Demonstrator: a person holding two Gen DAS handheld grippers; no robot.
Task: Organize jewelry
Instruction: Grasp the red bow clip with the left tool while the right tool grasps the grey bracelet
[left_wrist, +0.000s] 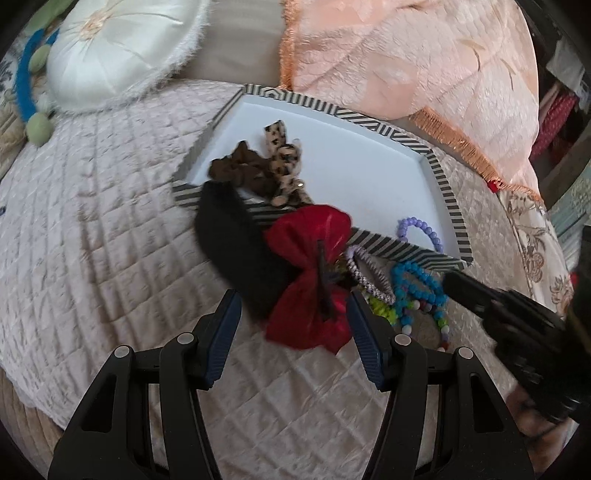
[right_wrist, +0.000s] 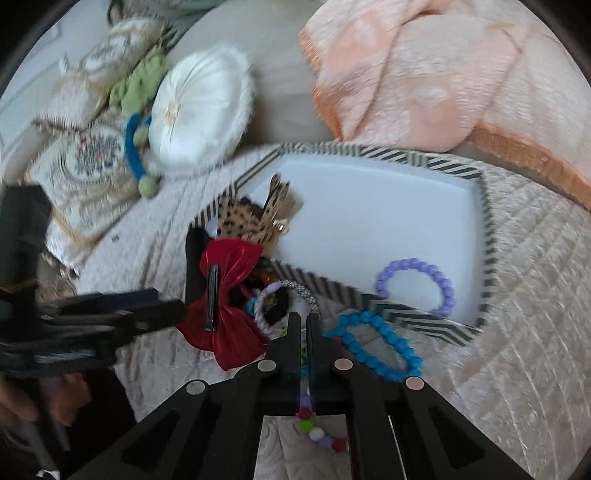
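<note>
I see a shiny red cloth bow (right_wrist: 225, 306), smooth plastic bead bracelets (right_wrist: 380, 347) (blue ones), a soft quilted bed cover (left_wrist: 92, 221) and a smooth white tray (right_wrist: 369, 206).

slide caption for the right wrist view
Right claw shut on multicolour bead strand beside striped tray holding purple bracelet.

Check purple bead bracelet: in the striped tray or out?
In. The purple bead bracelet lies on the white floor of the striped tray, near its corner, inside the rim.
</note>
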